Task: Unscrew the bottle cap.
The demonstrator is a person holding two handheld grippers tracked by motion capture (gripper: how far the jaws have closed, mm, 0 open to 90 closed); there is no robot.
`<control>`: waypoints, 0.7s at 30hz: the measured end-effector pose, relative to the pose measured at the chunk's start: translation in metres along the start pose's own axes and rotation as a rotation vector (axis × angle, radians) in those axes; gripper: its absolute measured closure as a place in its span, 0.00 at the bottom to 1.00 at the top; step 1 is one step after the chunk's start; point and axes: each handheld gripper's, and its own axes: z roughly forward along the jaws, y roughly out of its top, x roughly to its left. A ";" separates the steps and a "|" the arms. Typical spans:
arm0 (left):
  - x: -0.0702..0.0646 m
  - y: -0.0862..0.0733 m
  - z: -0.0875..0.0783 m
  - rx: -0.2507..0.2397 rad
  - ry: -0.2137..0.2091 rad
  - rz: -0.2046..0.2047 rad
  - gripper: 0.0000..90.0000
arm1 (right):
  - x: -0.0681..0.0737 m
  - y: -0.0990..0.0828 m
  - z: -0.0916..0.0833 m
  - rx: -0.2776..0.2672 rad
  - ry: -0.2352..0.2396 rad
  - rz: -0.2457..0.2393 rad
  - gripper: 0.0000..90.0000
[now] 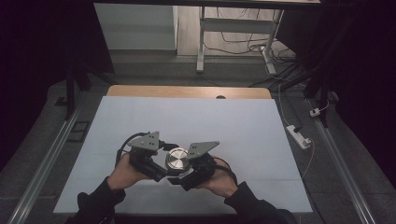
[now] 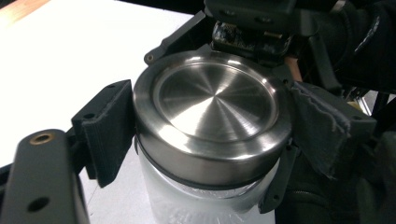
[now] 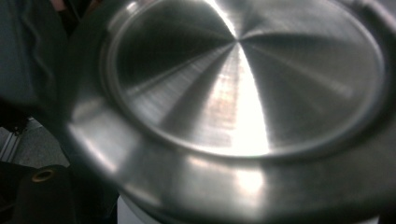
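Observation:
A jar with a frosted body (image 2: 187, 203) and a brushed steel lid (image 1: 176, 158) is held between both grippers near the table's front middle. My left gripper (image 1: 169, 161) is shut on the lid (image 2: 212, 100); its padded fingers (image 2: 109, 126) press the rim from both sides. My right gripper (image 1: 183, 171) comes in from the opposite side, lower down. Its fingers (image 2: 275, 186) reach round the jar's body under the lid, shut on it. In the right gripper view the lid (image 3: 247, 79) looms very close, with one finger (image 3: 42, 196) dark at the bottom left.
A white sheet (image 1: 196, 116) covers the table, with a wooden strip (image 1: 187, 91) bare along the back edge. A white power strip (image 1: 299, 136) lies on the floor to the right. Desk legs (image 1: 201, 42) and cables stand behind the table.

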 end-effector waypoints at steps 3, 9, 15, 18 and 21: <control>0.004 -0.002 -0.003 -0.029 -0.031 -0.023 0.23 | 0.000 -0.001 0.002 0.015 -0.006 -0.020 0.16; 0.003 -0.002 -0.002 -0.014 -0.007 -0.024 0.23 | -0.001 -0.002 0.002 0.012 -0.014 -0.014 0.16; 0.001 -0.001 -0.001 -0.008 0.036 -0.012 0.23 | -0.003 -0.003 0.002 0.003 -0.021 0.003 0.16; 0.000 0.000 -0.001 -0.009 0.047 -0.009 0.23 | -0.004 -0.003 0.001 0.001 -0.027 0.001 0.16; -0.002 0.001 -0.001 -0.009 0.057 -0.005 0.23 | -0.004 -0.003 0.001 0.003 -0.027 0.005 0.16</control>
